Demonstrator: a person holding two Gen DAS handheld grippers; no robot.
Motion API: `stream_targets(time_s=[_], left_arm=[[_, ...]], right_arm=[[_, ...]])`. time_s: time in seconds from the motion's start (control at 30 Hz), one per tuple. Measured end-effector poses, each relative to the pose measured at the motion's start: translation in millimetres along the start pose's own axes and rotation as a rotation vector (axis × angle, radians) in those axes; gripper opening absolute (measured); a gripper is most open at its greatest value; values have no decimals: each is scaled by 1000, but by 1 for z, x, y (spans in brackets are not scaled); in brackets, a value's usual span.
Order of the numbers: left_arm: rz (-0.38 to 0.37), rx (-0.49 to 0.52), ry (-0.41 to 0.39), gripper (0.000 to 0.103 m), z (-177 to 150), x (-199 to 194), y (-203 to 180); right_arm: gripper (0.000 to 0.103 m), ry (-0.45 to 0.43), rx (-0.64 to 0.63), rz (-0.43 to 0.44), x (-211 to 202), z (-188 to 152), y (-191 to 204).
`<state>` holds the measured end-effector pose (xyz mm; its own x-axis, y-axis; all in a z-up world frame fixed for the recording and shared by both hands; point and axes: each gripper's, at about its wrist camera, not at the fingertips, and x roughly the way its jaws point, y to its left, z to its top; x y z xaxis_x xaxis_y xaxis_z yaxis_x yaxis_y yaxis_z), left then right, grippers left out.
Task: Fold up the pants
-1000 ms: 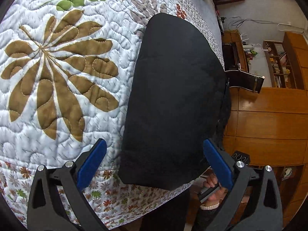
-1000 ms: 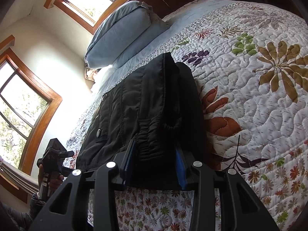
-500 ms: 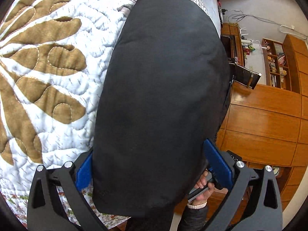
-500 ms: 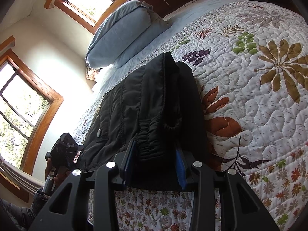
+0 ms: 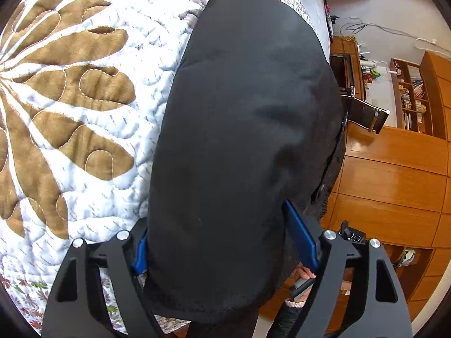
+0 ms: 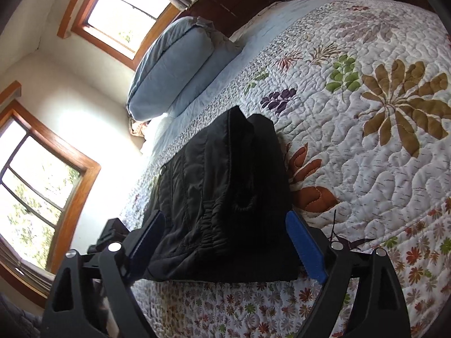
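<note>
The black pants [image 6: 222, 197] are lying folded on the floral quilted bedspread [image 6: 380, 169] near the edge of the bed, their long axis running away from the right-wrist camera toward the blue pillows [image 6: 180, 64] at the head, with the gathered elastic waistband [image 6: 208, 225] facing the right gripper [image 6: 225, 245]. No brand, label or readable writing is showing on the pants or the grippers.

The right gripper is sitting with its blue pads [image 6: 305, 250] spread wide, one on each side of the folded bundle's near end; the pads are flanking the fabric without pressing into it, and whether the left pad is touching is not clear.

In the left-wrist view the pants [image 5: 242, 146] are filling the middle of the frame, stretching lengthwise away from the left gripper [image 5: 225, 242]. Its blue pads [image 5: 300, 239] are standing at both sides of the near end, partly covered by the cloth; whether they are gripping it cannot be told. Wooden cabinets [image 5: 394, 174] are showing beyond the bed
</note>
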<state>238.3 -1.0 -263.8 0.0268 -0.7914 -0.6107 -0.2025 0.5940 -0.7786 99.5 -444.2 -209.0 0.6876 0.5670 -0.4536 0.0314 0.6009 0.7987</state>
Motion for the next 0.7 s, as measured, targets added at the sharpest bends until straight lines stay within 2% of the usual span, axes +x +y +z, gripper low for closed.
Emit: stream_targets(time_s=[0.1,0.2,0.4,0.53,0.7], left_arm=[[6,-4,2,79,1,0,1],[8,-5,3,79,1,0,0],[-1,10,21,79,2,0,1],[-19,12,46,79,5,4,0],[-15,39,70,88,7,13,-6]], right_arm=[[98,99,136,66,8,13,-21],[98,187,197,95,24,20,-34],[98,299,172,90,53,23,-42],[98,340,125,89,67,21,-35],[100,388,59,82,87,16,-19]])
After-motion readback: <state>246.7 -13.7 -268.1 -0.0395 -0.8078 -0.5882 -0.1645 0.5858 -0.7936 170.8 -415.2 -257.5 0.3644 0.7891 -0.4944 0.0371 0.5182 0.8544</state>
